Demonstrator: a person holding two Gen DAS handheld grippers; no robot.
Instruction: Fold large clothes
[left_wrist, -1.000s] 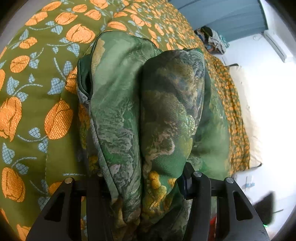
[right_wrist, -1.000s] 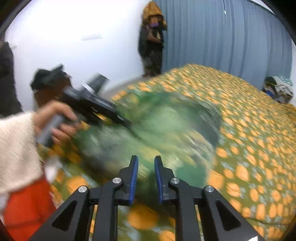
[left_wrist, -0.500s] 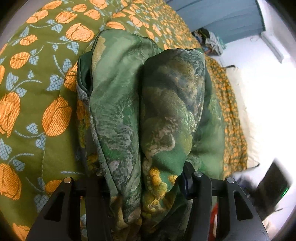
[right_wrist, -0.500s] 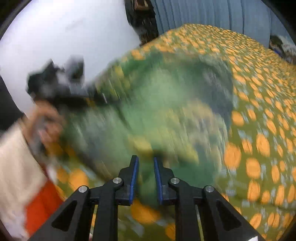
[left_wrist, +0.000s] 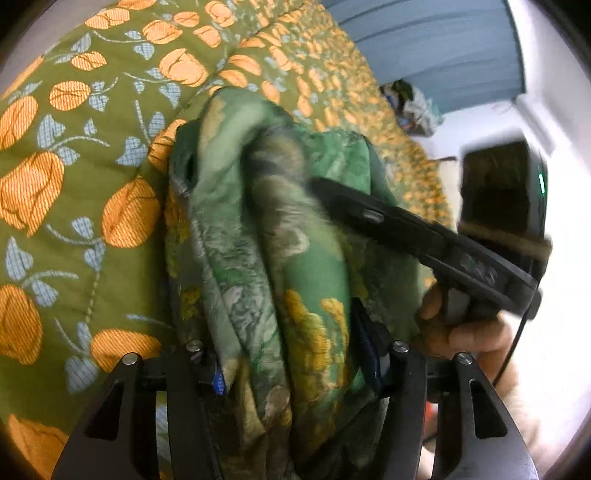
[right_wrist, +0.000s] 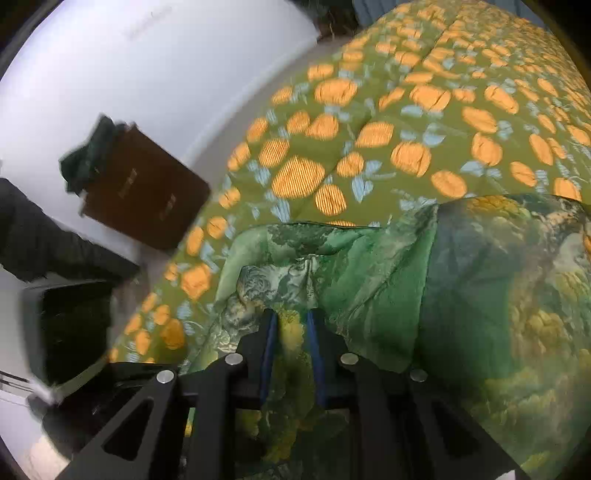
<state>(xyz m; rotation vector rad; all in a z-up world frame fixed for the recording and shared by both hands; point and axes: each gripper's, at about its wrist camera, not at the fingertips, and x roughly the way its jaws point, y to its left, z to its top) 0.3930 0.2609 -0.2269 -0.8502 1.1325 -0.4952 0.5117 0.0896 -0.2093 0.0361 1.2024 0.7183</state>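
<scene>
Since a second ago the right gripper (right_wrist: 291, 332) has swung across onto the garment (left_wrist: 280, 236), nearly closed on a thin fold of it. Left gripper (left_wrist: 291, 365) is opening around a thick bunch on the bed (left_wrist: 74, 155). Soft, light, slippery cloth: best pinched at folded edges.

No legible text, label, brand or number on anything here
</scene>
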